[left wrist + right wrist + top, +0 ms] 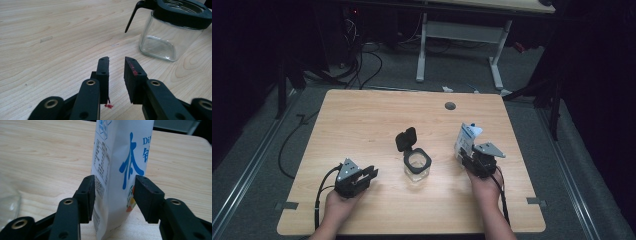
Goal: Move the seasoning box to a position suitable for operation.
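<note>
Standing pouch [117,170] between right hand-held gripper [113,195] pads.

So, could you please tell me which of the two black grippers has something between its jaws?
The right gripper: a white pouch stands between its jaws, while the left gripper's are empty.

One glass jar [417,167], one white pouch [465,139], two tongs [362,176], one table [362,115]

We hold our left gripper [371,173] low over the near left of the table, jaws slightly parted with nothing between them, pointing toward the middle. Our right gripper [467,156] sits at the near right, pointing away from us, its jaws pressed on both sides of a white pouch [120,170].
</note>
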`<state>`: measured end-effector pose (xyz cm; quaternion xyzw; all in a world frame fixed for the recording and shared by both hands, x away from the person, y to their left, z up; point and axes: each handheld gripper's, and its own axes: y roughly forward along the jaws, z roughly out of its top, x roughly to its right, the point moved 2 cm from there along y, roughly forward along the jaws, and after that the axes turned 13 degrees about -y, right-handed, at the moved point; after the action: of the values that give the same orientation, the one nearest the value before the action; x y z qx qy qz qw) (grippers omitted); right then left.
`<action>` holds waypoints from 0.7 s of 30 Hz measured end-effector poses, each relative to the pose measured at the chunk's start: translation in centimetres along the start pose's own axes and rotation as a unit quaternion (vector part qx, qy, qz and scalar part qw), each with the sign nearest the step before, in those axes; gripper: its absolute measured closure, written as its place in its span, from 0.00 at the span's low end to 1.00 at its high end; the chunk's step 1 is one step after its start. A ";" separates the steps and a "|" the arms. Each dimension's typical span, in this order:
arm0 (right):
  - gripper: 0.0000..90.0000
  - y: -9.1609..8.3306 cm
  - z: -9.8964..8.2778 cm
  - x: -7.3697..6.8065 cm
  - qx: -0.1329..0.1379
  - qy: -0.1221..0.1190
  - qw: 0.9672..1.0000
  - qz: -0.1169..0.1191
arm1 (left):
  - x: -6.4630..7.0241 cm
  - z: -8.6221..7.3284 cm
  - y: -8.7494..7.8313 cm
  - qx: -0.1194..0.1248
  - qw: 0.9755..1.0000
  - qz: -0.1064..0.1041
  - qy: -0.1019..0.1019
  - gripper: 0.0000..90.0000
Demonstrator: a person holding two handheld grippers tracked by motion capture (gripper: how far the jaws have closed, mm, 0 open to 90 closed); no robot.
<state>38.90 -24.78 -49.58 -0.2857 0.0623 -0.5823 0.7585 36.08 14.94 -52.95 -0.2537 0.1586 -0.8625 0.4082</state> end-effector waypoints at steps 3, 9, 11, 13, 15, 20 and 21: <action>0.58 0.2 0.2 -0.5 -0.005 -0.001 1.000 -0.020 | 0.0 0.0 -0.1 -0.001 1.000 -0.001 0.000 0.80; 0.60 0.3 0.4 -0.5 -0.008 -0.003 1.000 -0.022 | 0.1 0.0 -0.2 -0.003 1.000 -0.003 0.008 0.75; 0.62 0.3 0.4 -0.4 -0.009 -0.002 1.000 -0.019 | 0.1 0.0 -0.2 -0.004 1.000 -0.003 0.011 0.73; 0.65 0.5 0.5 -0.2 -0.009 0.000 1.000 -0.017 | 0.1 0.0 -0.2 -0.004 1.000 -0.001 0.012 0.73; 0.70 0.5 0.4 0.0 -0.007 0.007 1.000 -0.011 | 0.1 0.0 -0.2 -0.004 1.000 -0.001 0.011 0.74; 0.82 0.4 0.6 0.4 0.003 0.006 1.000 -0.004 | 0.0 -0.1 -0.1 -0.005 1.000 -0.001 0.012 0.73; 0.84 0.4 0.7 0.5 0.002 0.007 1.000 -0.004 | 0.0 -0.1 -0.1 -0.007 1.000 -0.002 0.011 0.72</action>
<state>39.65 -24.92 -49.12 -0.2806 0.0651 -0.5872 0.7565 35.98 15.03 -52.94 -0.2471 0.1691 -0.8648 0.4032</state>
